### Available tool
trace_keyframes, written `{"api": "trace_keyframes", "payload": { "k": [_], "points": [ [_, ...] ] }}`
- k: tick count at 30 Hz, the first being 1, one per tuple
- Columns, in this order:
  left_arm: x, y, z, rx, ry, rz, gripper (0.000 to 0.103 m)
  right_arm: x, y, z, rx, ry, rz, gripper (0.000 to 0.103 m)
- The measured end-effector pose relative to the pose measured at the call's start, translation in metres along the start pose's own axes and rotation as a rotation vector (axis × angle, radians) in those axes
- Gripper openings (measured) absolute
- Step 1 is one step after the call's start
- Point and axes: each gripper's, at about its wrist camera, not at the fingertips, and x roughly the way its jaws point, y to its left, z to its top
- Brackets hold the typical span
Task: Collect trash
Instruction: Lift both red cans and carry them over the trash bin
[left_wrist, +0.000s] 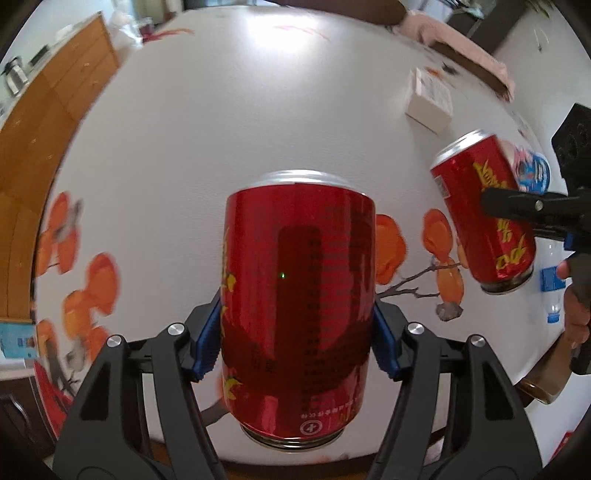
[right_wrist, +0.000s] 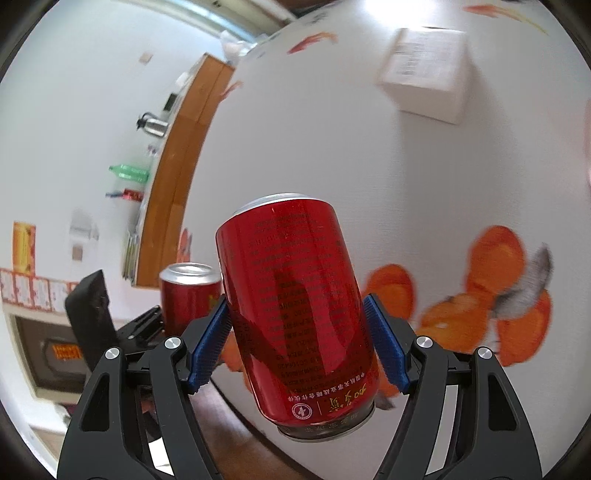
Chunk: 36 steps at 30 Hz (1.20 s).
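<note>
In the left wrist view, a red can (left_wrist: 299, 306) is clamped between the blue pads of the left gripper (left_wrist: 297, 338), held upright above the white table (left_wrist: 258, 110). To the right, a second can (left_wrist: 484, 214) is seen tilted in the right gripper (left_wrist: 517, 206), with a white box (left_wrist: 430, 101) behind it.

In the right wrist view, the second can (right_wrist: 299, 310) is gripped, tilted, by the right gripper (right_wrist: 295, 343); the first can (right_wrist: 190, 291) is seen at left.

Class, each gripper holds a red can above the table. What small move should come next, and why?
Probably carry both cans off the table toward a bin, which is not in view. The left gripper grips one red can and the right gripper grips the other can, both lifted clear of the table.
</note>
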Motion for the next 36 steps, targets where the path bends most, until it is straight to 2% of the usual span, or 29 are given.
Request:
{"api": "trace_keyframes", "payload": {
  "k": [6, 10, 16, 19, 24, 27, 30, 33, 36],
  "points": [
    [-0.046, 0.054, -0.031, -0.098, -0.07, 0.063, 0.064, 0.034, 0.061, -0.003, -0.101, 0.054, 0.021, 0.072],
    [-0.075, 0.107, -0.061, -0.195, -0.109, 0.11, 0.064, 0.068, 0.12, -0.011, -0.196, 0.107, 0.043, 0.072],
    [-0.114, 0.191, -0.134, -0.391, -0.164, 0.179, 0.064, 0.131, 0.218, -0.036, -0.347, 0.214, 0.085, 0.072],
    [-0.128, 0.239, -0.189, -0.507, -0.173, 0.217, 0.064, 0.174, 0.274, -0.062, -0.432, 0.287, 0.1, 0.072],
    [-0.133, 0.314, -0.287, -0.718, -0.165, 0.244, 0.064, 0.249, 0.356, -0.122, -0.543, 0.405, 0.12, 0.072],
    [-0.117, 0.353, -0.357, -0.859, -0.131, 0.214, 0.064, 0.313, 0.404, -0.178, -0.632, 0.524, 0.114, 0.072],
    [-0.096, 0.388, -0.424, -0.975, -0.097, 0.203, 0.064, 0.377, 0.431, -0.234, -0.694, 0.649, 0.087, 0.072],
    [-0.07, 0.417, -0.489, -1.104, -0.087, 0.184, 0.064, 0.438, 0.438, -0.282, -0.714, 0.759, 0.055, 0.072],
    [-0.034, 0.439, -0.539, -1.198, -0.053, 0.163, 0.064, 0.512, 0.44, -0.334, -0.709, 0.876, 0.006, 0.072]
  ]
}}
